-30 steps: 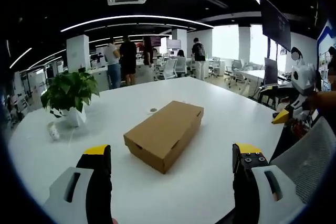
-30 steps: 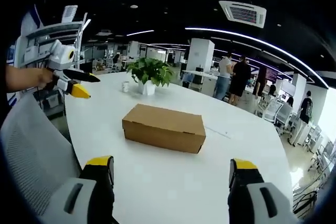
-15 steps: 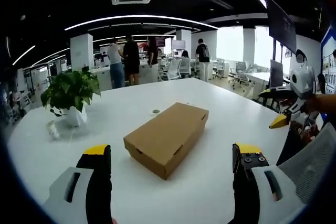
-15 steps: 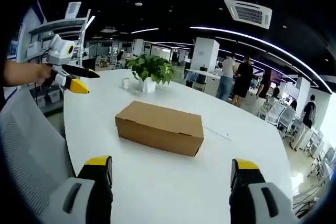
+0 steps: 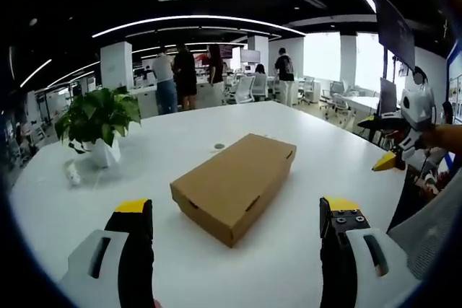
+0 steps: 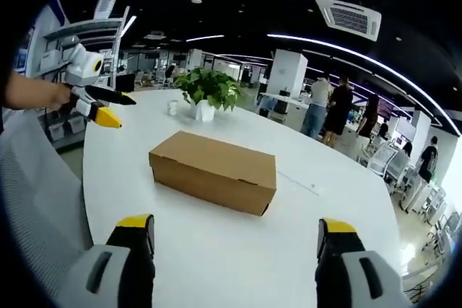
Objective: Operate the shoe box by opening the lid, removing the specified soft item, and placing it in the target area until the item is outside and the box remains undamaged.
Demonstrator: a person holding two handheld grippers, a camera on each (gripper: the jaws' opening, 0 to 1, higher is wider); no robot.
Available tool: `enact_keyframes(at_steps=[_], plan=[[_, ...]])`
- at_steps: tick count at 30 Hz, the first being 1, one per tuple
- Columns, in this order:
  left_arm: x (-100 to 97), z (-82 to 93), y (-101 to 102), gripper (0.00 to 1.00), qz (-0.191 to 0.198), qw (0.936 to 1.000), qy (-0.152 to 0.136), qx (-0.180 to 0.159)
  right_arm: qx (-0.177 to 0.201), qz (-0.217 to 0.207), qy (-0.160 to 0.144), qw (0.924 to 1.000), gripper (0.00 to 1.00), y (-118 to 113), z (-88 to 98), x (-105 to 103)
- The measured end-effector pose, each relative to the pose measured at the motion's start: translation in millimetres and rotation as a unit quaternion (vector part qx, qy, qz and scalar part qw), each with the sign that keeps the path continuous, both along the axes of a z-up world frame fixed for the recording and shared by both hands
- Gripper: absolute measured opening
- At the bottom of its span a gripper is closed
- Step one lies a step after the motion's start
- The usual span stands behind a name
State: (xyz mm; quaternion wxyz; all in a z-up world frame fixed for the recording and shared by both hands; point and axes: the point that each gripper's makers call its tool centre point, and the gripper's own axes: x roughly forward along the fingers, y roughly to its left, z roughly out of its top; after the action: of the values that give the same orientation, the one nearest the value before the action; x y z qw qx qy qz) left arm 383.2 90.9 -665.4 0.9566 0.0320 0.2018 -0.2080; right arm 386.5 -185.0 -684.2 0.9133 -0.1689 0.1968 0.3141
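Note:
A brown cardboard shoe box [image 5: 234, 183] [image 6: 214, 170] lies on the white round table [image 5: 166, 146] [image 6: 303, 214] with its lid down. My left gripper [image 5: 234, 225] is open, its jaws wide apart, held short of the box's near end and above the table. My right gripper [image 6: 236, 236] is open too, facing the long side of the box from a short distance. In the left gripper view the right gripper [image 5: 404, 135] comes in from the right, held by a hand. In the right gripper view the left gripper [image 6: 90, 95] shows at the left, also open. The box's contents are hidden.
A potted green plant [image 5: 97, 124] [image 6: 208, 91] in a white pot stands on the table beyond the box, with a small white object [image 5: 72, 176] beside it. A grey mesh chair [image 6: 36, 200] [image 5: 433, 221] sits at the table's edge. Several people [image 5: 177, 77] stand in the office behind.
Both views have drawn a little closer to the box, which now looks larger. The box itself has not moved and its lid stays down. Both grippers stay open.

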Motion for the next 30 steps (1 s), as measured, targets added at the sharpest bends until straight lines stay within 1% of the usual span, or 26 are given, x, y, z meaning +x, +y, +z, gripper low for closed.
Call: enact_keyframes(at_steps=[4, 6, 11, 13, 18, 23, 30], plan=[[8.6, -7.7, -1.7, 1.00, 0.004, 1.0000, 0.005, 0.001, -0.010, 0.009, 0.005, 0.9999, 0.93, 0.6, -8.9, 8.5], [12.6, -12.7, 0.6, 1.00, 0.007, 0.9999, 0.007, 0.005, -0.015, 0.016, 0.003, 0.9997, 0.92, 1.8, -12.2, 11.8], [18.3, -23.6, 8.1, 1.00, 0.020, 0.9996, 0.014, 0.012, -0.021, 0.029, 0.007, 0.9994, 0.92, 3.9, -21.7, 21.5], [19.7, -27.9, 9.8, 1.00, 0.020, 0.9995, 0.018, 0.015, -0.031, 0.034, 0.007, 0.9989, 0.91, 4.2, -26.7, 25.5], [24.1, -40.6, 13.1, 1.00, 0.022, 0.9991, 0.030, 0.021, -0.038, 0.040, 0.009, 0.9984, 0.90, 7.1, -37.0, 35.0], [27.6, -54.2, 10.2, 1.00, 0.020, 0.9985, 0.045, 0.023, -0.037, 0.045, 0.014, 0.9982, 0.88, 11.1, -45.9, 45.6], [34.9, -66.6, 5.1, 0.99, 0.022, 0.9978, 0.058, 0.025, -0.038, 0.055, 0.022, 0.9975, 0.86, 11.5, -55.5, 60.8]])
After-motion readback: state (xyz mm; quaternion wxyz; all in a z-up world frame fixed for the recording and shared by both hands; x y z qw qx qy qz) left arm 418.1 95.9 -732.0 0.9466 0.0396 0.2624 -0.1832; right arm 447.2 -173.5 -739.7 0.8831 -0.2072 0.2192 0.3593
